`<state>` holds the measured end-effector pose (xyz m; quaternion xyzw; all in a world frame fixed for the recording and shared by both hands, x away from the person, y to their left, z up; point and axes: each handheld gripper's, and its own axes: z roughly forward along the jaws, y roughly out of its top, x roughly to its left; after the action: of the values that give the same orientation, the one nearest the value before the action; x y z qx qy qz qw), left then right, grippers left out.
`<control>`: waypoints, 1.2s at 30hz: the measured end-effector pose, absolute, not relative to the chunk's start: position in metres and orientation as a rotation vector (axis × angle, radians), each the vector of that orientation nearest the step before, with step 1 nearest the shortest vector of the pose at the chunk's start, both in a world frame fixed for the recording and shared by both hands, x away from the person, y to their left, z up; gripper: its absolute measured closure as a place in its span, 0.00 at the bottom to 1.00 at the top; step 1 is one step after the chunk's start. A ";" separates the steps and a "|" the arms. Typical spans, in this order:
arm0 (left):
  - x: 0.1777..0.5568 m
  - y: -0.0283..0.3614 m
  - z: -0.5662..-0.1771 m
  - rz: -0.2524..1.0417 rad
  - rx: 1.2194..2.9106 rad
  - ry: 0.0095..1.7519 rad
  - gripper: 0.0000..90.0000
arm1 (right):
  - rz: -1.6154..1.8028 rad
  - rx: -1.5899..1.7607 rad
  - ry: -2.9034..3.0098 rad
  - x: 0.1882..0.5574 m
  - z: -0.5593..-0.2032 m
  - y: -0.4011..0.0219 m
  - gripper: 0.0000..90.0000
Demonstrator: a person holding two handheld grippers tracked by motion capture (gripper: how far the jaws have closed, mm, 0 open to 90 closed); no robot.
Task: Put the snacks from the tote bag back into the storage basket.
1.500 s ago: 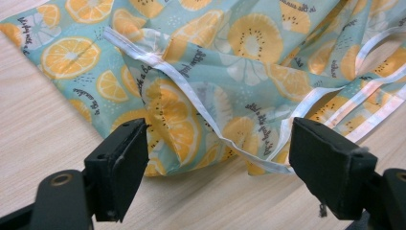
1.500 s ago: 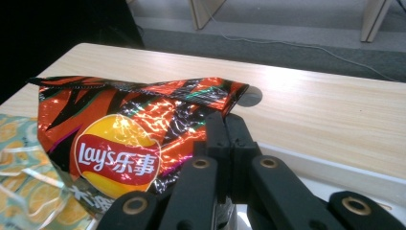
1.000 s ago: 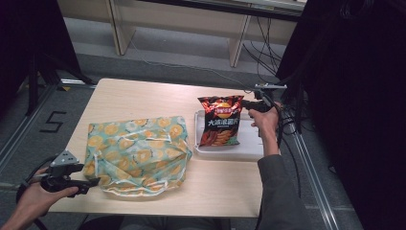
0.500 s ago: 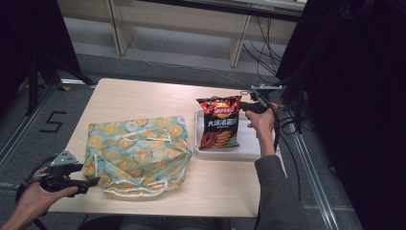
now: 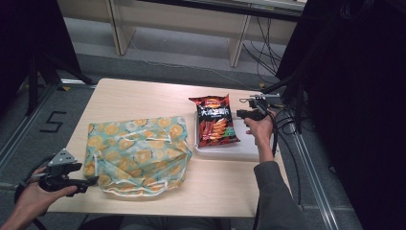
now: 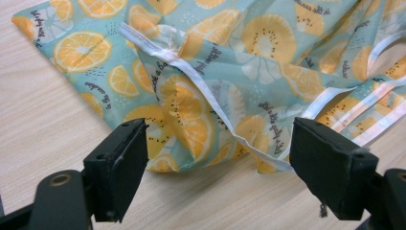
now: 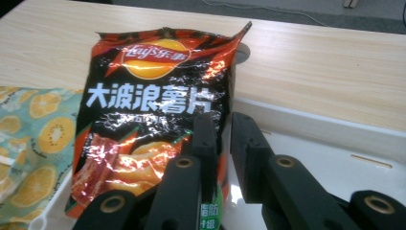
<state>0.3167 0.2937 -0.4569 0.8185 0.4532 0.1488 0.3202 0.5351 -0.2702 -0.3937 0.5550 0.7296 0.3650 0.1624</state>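
Note:
A red and black bag of crisps [image 5: 215,120] lies tilted on the left part of a white tray [image 5: 249,148], its top end over the tray's far rim. My right gripper [image 5: 241,114] is at the bag's right edge. In the right gripper view its jaws have just been opening: a narrow gap shows at the right gripper [image 7: 222,129], with the edge of the bag of crisps [image 7: 153,96] in it and unpressed. A fabric bag with an orange-slice print [image 5: 136,153] lies flat at the left. My left gripper [image 6: 222,148] stands wide open around a corner of the fabric bag [image 6: 230,72].
The wooden table [image 5: 143,100] is bare behind the fabric bag. Its right edge runs close to the tray, with cables and dark equipment [image 5: 287,120] beyond it. A round hole in the tabletop [image 7: 242,51] sits behind the crisps.
The right hand has shifted a little at the crisps' right edge, and the bag stays on the tray. The left hand and the fabric bag have not moved.

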 end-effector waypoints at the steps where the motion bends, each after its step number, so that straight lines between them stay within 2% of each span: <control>1: 0.316 0.294 -0.457 0.399 2.145 1.196 0.23 | 1.071 1.589 2.073 0.533 -0.394 -0.270 0.89; 10: 0.316 0.294 -0.457 0.416 2.097 1.231 0.22 | 1.137 1.475 2.075 0.516 -0.389 -0.279 0.75; 18: 0.317 0.296 -0.456 0.400 2.105 1.226 0.22 | 1.269 1.420 2.046 0.489 -0.384 -0.276 0.62; 21: 0.316 0.295 -0.455 0.402 2.055 1.234 0.22 | 1.256 1.400 2.057 0.479 -0.382 -0.270 0.57; 28: 0.315 0.296 -0.453 0.402 2.081 1.213 0.22 | 1.275 1.353 2.085 0.465 -0.382 -0.260 0.54; 29: 0.315 0.293 -0.455 0.389 2.037 1.230 0.22 | 1.284 1.354 2.084 0.463 -0.383 -0.258 0.54; 36: 0.314 0.295 -0.452 0.407 2.089 1.224 0.22 | 1.316 1.360 2.106 0.446 -0.387 -0.250 0.52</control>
<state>0.3140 0.2946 -0.4522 0.8013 0.4694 0.1562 0.3365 0.4464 -0.2505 -0.3870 0.4745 0.7349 0.4593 0.1542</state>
